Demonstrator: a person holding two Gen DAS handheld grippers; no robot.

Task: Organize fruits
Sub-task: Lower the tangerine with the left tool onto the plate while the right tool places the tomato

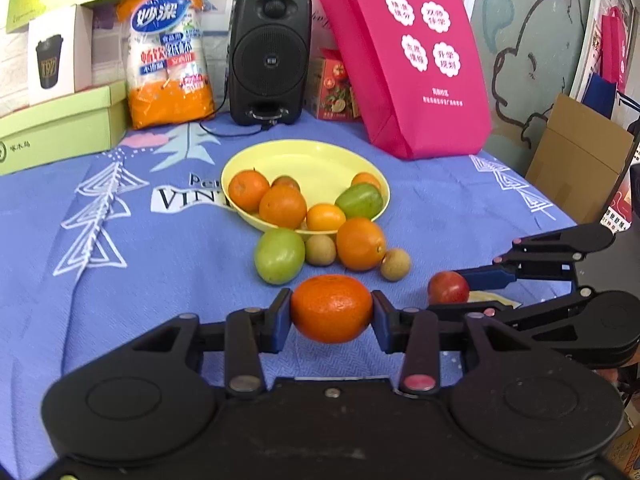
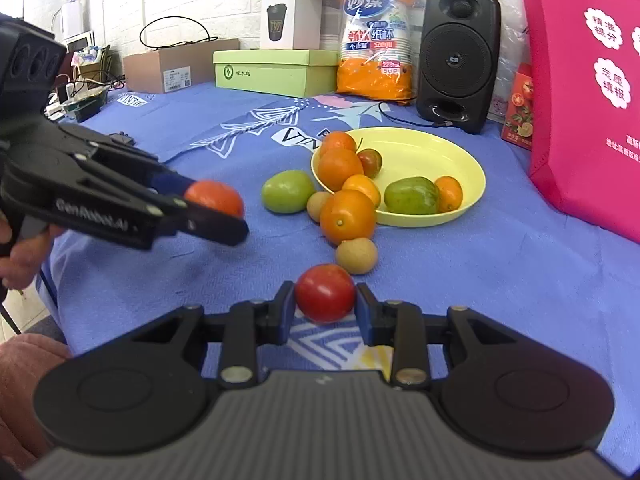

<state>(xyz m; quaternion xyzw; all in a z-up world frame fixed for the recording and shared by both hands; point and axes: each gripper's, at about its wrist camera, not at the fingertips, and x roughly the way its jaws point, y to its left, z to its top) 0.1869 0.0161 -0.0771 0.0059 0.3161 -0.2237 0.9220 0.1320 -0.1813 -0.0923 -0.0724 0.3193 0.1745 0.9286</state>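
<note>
My left gripper [image 1: 331, 309] is shut on an orange tangerine [image 1: 331, 307] and holds it above the blue cloth; it also shows in the right wrist view [image 2: 214, 204]. My right gripper [image 2: 325, 302] has its jaws around a red tomato [image 2: 325, 293] that sits on the cloth; the pads are at its sides, and contact is unclear. A yellow plate [image 1: 316, 160] holds several oranges and a green fruit [image 1: 359, 200]. In front of it lie a green fruit [image 1: 279, 255], an orange [image 1: 361, 243] and two small brown fruits [image 1: 320, 250].
At the table's back stand a black speaker [image 1: 269, 52], a pink bag [image 1: 404, 56], an orange pack of paper cups [image 1: 168, 56], a green box [image 1: 60, 124] and a small red carton [image 1: 334, 88]. A cardboard box [image 2: 176, 64] stands far left.
</note>
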